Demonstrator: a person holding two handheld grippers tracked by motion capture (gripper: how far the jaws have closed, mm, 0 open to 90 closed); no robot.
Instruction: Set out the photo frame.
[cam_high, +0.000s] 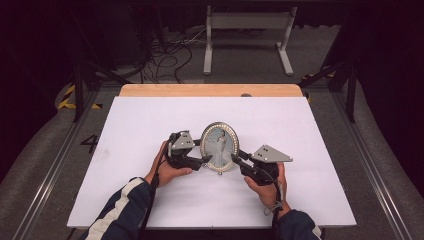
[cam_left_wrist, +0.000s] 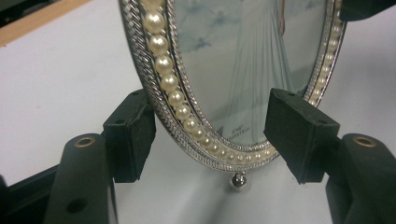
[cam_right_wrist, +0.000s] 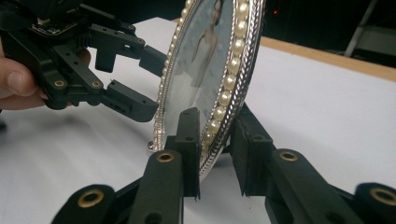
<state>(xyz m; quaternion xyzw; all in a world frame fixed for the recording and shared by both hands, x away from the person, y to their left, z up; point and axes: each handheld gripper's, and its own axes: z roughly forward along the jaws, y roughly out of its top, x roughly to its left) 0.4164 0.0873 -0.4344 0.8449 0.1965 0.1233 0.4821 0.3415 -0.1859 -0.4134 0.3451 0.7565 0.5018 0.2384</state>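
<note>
Standing upright mid-sheet on a wooden table, dark floor around, the oval frame has bare white all round. The left gripper at nine o'clock straddles its rim, jaws spread. The right gripper at four o'clock pinches the rim.

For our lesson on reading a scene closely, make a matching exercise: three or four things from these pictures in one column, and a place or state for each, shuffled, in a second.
Things:
1. oval picture frame
2. left tool
3. right tool
4. white table sheet

States:
A. jaws wide, either side of the frame's lower left edge
B. jaws close around the frame's right rim
C. upright between both tools
D. flat under everything

Pairs: 1-C, 2-A, 3-B, 4-D
</note>
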